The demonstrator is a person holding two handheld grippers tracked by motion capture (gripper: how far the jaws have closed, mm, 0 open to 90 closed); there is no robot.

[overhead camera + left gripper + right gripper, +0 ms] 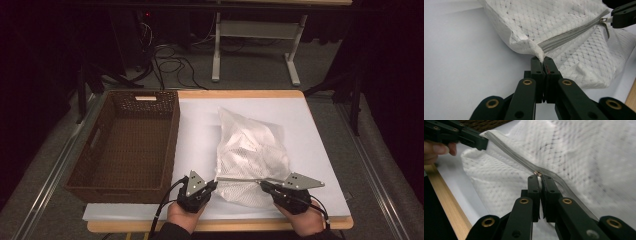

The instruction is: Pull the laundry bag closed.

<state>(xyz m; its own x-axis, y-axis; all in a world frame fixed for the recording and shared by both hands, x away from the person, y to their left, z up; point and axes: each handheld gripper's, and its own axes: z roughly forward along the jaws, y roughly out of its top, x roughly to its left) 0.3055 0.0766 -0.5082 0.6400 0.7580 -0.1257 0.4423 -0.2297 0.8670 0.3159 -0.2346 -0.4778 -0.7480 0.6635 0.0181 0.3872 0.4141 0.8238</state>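
Nearest the person, at about six o'clock on the worktop (pixel 200 107), the left gripper (pixel 209 186) has its fingers (pixel 537 65) pinched tight on the corner of the white mesh laundry bag (pixel 250 150) where the zipper (pixel 571 33) ends, while the right gripper (pixel 265 186) at roughly five o'clock has its fingers (pixel 534 185) clamped on the zipper pull (pixel 538 173). The bag lies right of centre, stretching toward one o'clock. As I see it, the thin corner could slip free if the pull drags hard, the mesh could snag in the slider, or the pull tab could pop out of so narrow a grip. Farther off at ten o'clock sits the brown wicker basket (pixel 170 145), apart from the bag.
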